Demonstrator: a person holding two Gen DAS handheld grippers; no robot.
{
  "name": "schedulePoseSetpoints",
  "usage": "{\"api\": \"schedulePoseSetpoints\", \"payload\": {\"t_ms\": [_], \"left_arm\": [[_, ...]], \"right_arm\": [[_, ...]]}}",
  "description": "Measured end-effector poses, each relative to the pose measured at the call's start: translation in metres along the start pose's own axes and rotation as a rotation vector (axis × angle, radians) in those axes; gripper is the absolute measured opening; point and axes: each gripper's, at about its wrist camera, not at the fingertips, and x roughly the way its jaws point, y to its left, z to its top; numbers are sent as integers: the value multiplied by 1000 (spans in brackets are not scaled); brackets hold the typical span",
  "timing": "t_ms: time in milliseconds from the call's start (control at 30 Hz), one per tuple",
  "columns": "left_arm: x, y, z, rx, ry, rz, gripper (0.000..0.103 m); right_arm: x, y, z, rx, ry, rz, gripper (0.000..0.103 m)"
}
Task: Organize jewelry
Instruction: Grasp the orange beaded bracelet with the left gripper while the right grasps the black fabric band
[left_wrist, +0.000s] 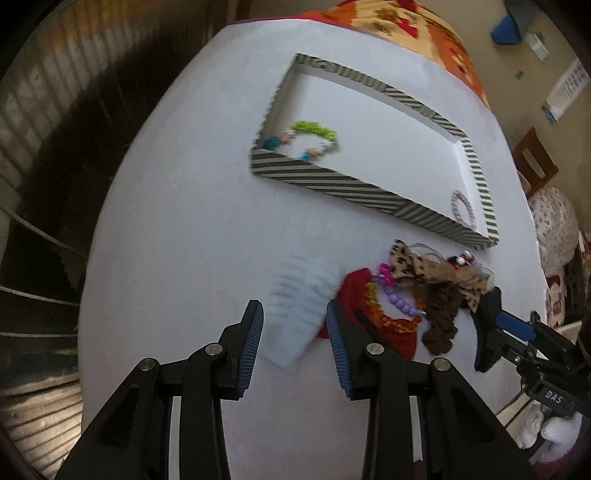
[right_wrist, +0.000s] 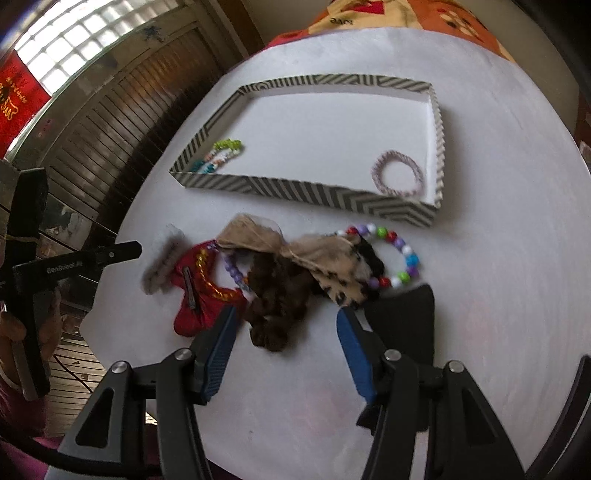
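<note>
A striped tray (right_wrist: 303, 190) (left_wrist: 325, 182) sits on the white table. It holds a green and teal bracelet (right_wrist: 221, 155) (left_wrist: 314, 138) at its left and a pink braided bracelet (right_wrist: 397, 173) (left_wrist: 461, 206) at its right. In front of the tray lies a pile: a pale blue comb clip (left_wrist: 306, 295) (right_wrist: 162, 258), a red bow (right_wrist: 195, 295) (left_wrist: 354, 295), a brown scrunchie (right_wrist: 277, 295) (left_wrist: 443, 314), a leopard bow (right_wrist: 332, 258) (left_wrist: 424, 266) and a coloured bead bracelet (right_wrist: 399, 258). My left gripper (left_wrist: 295, 332) is open over the comb clip. My right gripper (right_wrist: 284, 332) is open just before the scrunchie.
The table (right_wrist: 498, 240) is round and white. Its edge drops to a dark wooden floor (right_wrist: 74, 350) on the left. A patterned orange cloth (left_wrist: 406, 26) lies behind the table. A chair (left_wrist: 535, 162) stands at the right.
</note>
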Motion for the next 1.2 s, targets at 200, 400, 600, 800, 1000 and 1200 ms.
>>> {"api": "schedulePoseSetpoints", "payload": {"t_ms": [200,400,600,800,1000,1200], "left_arm": [[6,-34,2,137,20,-37,16],[29,-64,7,247,64,-22,16],[54,-79,13,324,96,67,16],[68,-79,14,336,129,82,16],[70,-75,17,340,133,44,0],[56,-64,19,294,123,-36,0]], "right_arm": [[-8,-12,-7,38,-15,-12,59],[-16,-25,-10,74,-31,-24,59],[-22,-40,-17,107,-36,-45,59],[-17,-56,-26,138,-21,-63,59],[0,-58,-27,117,-3,-94,59],[17,-62,-26,104,11,-98,58]]}}
